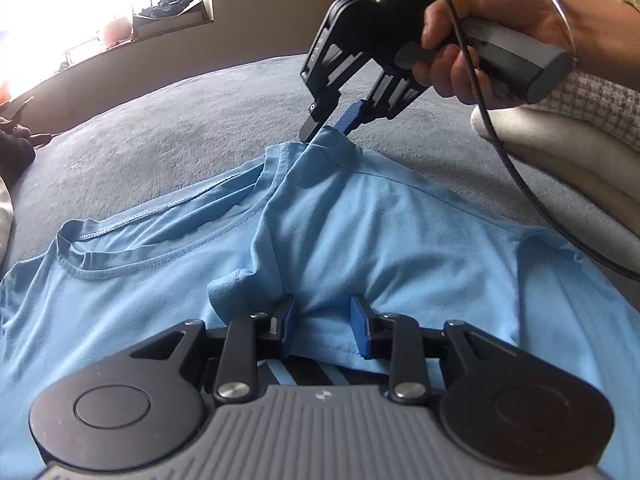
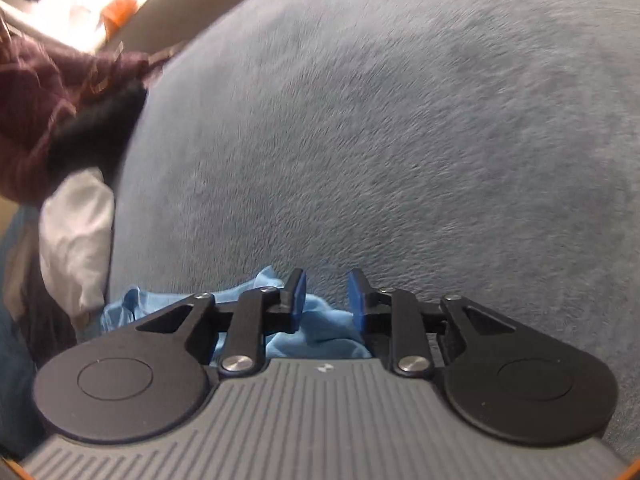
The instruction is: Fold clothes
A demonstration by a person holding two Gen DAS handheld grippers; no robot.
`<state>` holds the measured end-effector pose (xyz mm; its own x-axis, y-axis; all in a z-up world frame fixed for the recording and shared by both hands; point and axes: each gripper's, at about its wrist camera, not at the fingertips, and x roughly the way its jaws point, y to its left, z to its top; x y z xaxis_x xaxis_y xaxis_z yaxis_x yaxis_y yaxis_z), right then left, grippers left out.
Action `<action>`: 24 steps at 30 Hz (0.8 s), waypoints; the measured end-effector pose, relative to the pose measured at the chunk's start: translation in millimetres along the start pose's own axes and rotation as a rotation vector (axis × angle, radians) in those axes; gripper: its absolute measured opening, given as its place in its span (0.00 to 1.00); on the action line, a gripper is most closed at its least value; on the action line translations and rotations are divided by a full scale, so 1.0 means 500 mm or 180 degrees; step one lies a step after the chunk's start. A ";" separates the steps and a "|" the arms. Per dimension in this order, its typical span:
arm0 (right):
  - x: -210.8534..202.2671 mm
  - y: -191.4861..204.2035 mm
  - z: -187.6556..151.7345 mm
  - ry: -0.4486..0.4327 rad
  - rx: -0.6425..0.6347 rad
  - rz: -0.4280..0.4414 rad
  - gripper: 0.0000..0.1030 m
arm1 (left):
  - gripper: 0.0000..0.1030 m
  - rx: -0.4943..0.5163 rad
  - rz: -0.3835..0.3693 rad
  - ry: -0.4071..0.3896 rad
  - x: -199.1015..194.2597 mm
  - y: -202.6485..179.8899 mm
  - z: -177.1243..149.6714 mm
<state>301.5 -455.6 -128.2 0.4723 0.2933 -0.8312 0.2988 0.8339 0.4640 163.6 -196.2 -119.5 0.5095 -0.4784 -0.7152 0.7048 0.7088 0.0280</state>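
Note:
A light blue T-shirt point(image 1: 360, 220) lies spread on a grey-blue blanket point(image 1: 180, 120), neckline to the left. A raised fold runs from far to near across its middle. My left gripper point(image 1: 323, 316) is at the near end of that fold. Bunched cloth fills the gap between its pads, and the hem drapes back over the gripper body. At the far end, my right gripper point(image 1: 329, 126), held by a hand point(image 1: 480, 40), points down at the shirt's peaked tip. Its fingers stand apart around the tip. In the right wrist view the right gripper point(image 2: 326, 288) is parted over blue cloth point(image 2: 320, 328).
A folded cream and houndstooth pile point(image 1: 560, 152) lies at the right. The right gripper's black cable point(image 1: 520, 200) hangs in front of the pile. Dark clothes point(image 1: 16, 148) sit at the blanket's left edge. Maroon point(image 2: 32, 100) and white point(image 2: 76, 232) garments lie beside the blanket point(image 2: 400, 120).

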 end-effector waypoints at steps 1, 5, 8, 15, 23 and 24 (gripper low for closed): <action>0.006 0.013 0.001 0.0066 -0.0104 -0.0088 0.22 | 0.30 -0.0006 -0.0006 0.0001 0.000 0.001 0.000; 0.021 0.057 -0.003 0.0272 -0.0536 -0.0376 0.22 | 0.30 -0.0052 -0.0032 -0.0002 0.001 0.005 0.000; 0.026 0.084 -0.010 0.0357 -0.0875 -0.0576 0.03 | 0.30 -0.0058 -0.0046 -0.0015 0.001 0.007 -0.001; -0.008 0.070 0.000 -0.0434 -0.0798 -0.0645 0.00 | 0.30 -0.0073 -0.0064 -0.0013 0.002 0.010 -0.002; -0.047 0.001 0.030 -0.0307 0.0110 -0.0186 0.17 | 0.30 -0.0083 -0.0051 -0.0010 0.002 0.008 -0.002; -0.043 -0.006 0.032 -0.0198 0.0210 -0.0173 0.30 | 0.30 -0.0091 -0.0054 -0.0006 0.002 0.009 -0.001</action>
<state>303.5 -472.0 -107.0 0.5040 0.2172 -0.8359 0.3782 0.8146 0.4397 167.1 -193.2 -120.5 0.4986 -0.4913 -0.7142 0.6989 0.7152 -0.0040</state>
